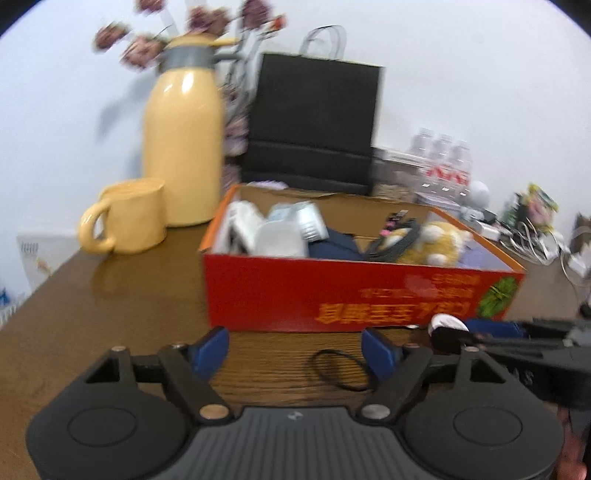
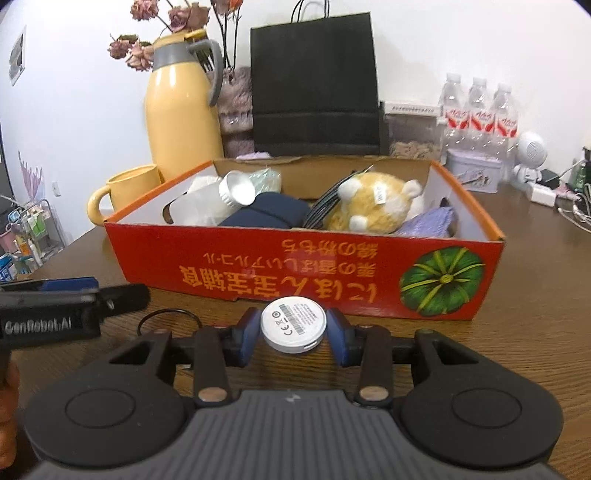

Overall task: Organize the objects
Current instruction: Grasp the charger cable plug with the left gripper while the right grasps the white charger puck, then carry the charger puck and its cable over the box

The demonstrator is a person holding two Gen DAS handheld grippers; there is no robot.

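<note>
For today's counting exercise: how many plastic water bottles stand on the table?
3: the water bottles stand side by side at the back right, beside the wall. More may be hidden behind them.

A lived-in home room is suggested. Beyond the right gripper (image 2: 293, 338), a wooden counter (image 2: 517, 332) against a plain white wall is crowded with household things: a yellow thermos jug (image 2: 181, 118) and matching mug (image 2: 129, 188), dried roses (image 2: 155, 33), a black paper bag (image 2: 314, 85), bottled water (image 2: 476, 110), a small tin (image 2: 474, 173), chargers and cables (image 2: 554, 195). Far left of the gripper, a rack of toiletries (image 2: 29, 236) is seen.
</note>
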